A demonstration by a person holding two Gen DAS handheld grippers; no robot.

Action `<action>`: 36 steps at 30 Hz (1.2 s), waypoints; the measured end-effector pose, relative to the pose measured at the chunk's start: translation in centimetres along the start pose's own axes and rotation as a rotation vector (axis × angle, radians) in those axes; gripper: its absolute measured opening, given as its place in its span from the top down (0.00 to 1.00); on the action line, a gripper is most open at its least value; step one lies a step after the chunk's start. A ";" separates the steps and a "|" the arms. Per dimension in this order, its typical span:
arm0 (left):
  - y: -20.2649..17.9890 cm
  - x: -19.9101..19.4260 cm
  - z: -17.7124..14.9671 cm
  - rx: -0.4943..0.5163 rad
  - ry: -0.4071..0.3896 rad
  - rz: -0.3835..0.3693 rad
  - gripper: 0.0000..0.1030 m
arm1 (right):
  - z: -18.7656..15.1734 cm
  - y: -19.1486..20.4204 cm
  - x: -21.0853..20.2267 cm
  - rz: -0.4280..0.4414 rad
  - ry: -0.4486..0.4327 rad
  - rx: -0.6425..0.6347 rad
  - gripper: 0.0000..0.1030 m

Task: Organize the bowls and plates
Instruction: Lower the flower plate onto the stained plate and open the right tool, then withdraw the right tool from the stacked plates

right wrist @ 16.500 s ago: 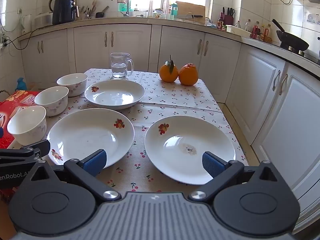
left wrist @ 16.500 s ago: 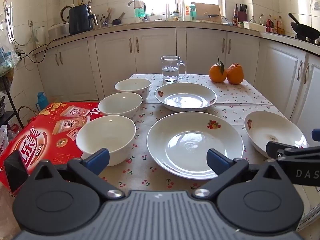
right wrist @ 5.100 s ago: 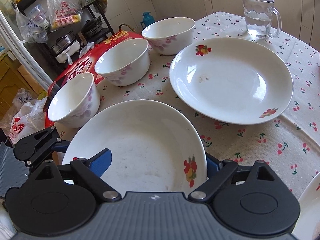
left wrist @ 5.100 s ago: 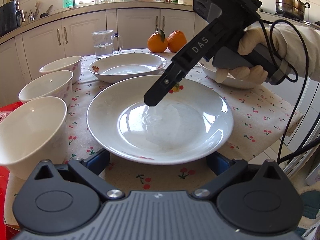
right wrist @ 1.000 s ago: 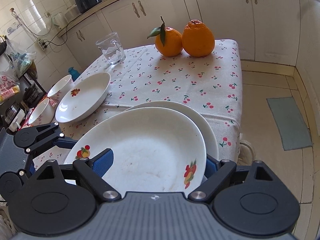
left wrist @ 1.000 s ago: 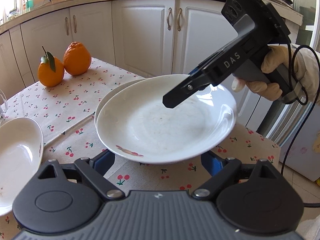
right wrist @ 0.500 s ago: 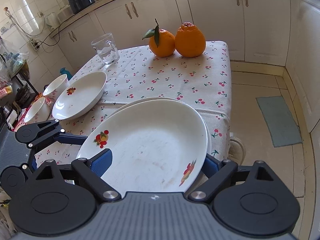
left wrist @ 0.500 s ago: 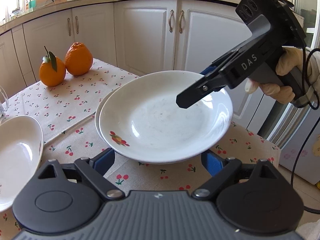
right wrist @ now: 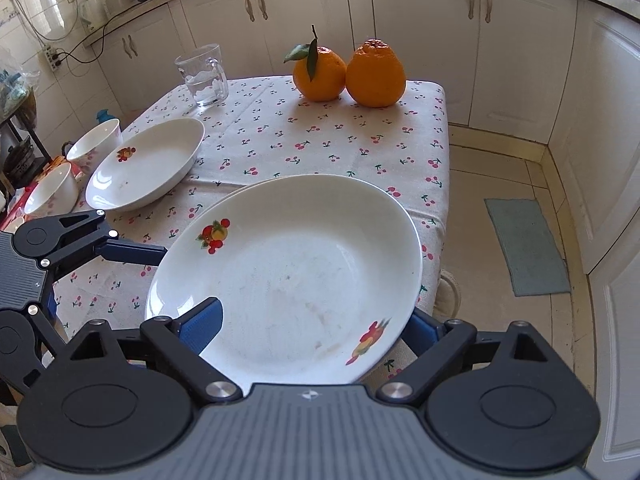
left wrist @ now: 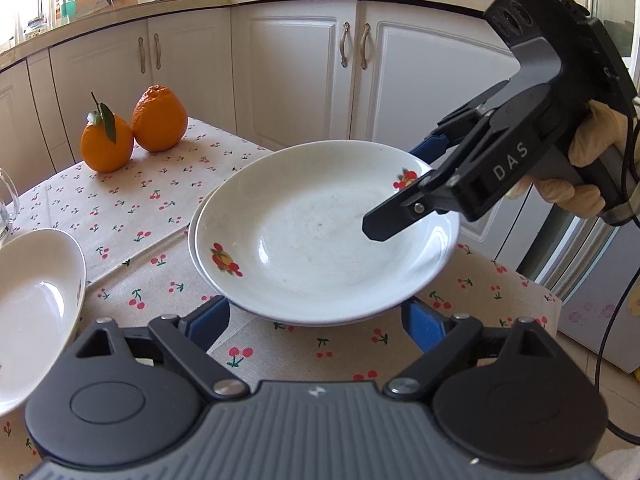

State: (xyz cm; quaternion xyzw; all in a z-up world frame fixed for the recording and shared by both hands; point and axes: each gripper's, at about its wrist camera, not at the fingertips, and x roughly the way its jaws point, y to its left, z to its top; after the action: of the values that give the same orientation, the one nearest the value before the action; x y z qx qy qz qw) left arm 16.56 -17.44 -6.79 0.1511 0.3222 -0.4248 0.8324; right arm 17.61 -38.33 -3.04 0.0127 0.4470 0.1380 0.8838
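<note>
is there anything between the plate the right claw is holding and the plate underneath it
Nothing visible. The held plate sits directly over the lower plate, whose rim peeks out at one edge; the right claw grips only the near rim.

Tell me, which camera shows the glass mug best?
The right wrist view: the glass mug stands whole on the tablecloth, handle and water visible, left of the oranges. The left wrist view catches only a sliver of it at the left edge.
</note>
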 end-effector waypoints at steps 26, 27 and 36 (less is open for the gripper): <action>0.4 -3.7 -1.9 -0.079 -0.069 0.180 0.08 | -1.1 3.8 -2.8 -0.017 -0.064 -0.060 0.00; 0.6 -4.2 -2.2 -0.101 -0.075 0.215 0.08 | -1.2 4.2 -2.9 -0.015 -0.066 -0.069 0.00; 5.3 -5.9 -5.6 -0.339 -0.026 0.546 0.07 | -1.1 8.1 -3.7 0.002 -0.083 -0.154 0.00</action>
State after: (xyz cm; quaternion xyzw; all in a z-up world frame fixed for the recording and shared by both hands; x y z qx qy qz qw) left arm 16.02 -7.71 -7.16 0.0858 0.3249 -0.1278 0.9331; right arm 12.77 -31.58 0.36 -0.0494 0.3978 0.1721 0.8998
